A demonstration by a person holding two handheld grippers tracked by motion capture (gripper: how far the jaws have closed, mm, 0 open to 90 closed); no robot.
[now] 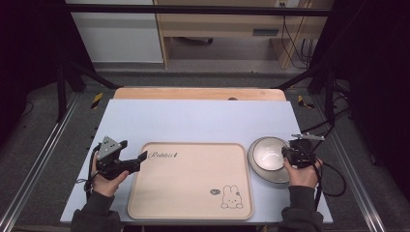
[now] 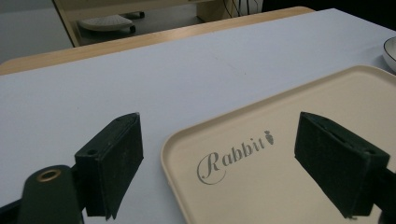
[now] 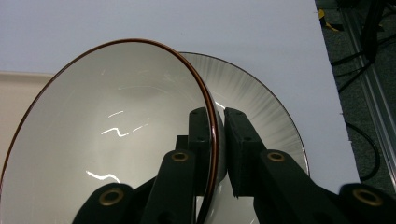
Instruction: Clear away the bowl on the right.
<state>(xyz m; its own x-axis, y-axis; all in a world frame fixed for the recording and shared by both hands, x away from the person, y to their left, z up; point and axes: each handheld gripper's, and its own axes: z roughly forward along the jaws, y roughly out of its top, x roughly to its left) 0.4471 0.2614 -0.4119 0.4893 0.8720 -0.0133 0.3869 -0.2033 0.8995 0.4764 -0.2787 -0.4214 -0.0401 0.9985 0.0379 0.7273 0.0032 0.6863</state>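
Two claws are at work here, one in each of the person's hands. The right claw [image 3: 218,140] is clamped on the rim of a white bowl [image 3: 112,135], one jaw inside the rim and one outside, with the thin brown edge of the bowl pinched between them. That bowl is tilted up on its side. Behind and beneath it in the right gripper view sits a second dish, a grey-streaked bowl [image 3: 261,102] with a dark rim, so I count two bowls there, one nested against the other. From the high view they read as a single round stack [image 1: 269,159] on the right side of the bench [image 1: 193,121], just beside the right edge of the tray and touching nothing else.

There is one tray [image 1: 191,181], beige, rectangular with rounded corners, lying flat on the near middle of the bench. It carries one printed word, "Rabbit" [image 2: 233,156], near its far left corner, and one small rabbit drawing [image 1: 231,198] near its near right corner. Nothing lies in it.

The left claw [image 2: 219,158] stands wide apart, holding nothing; it hovers at the tray's left far corner, one jaw over the bare bench and the other over the tray.
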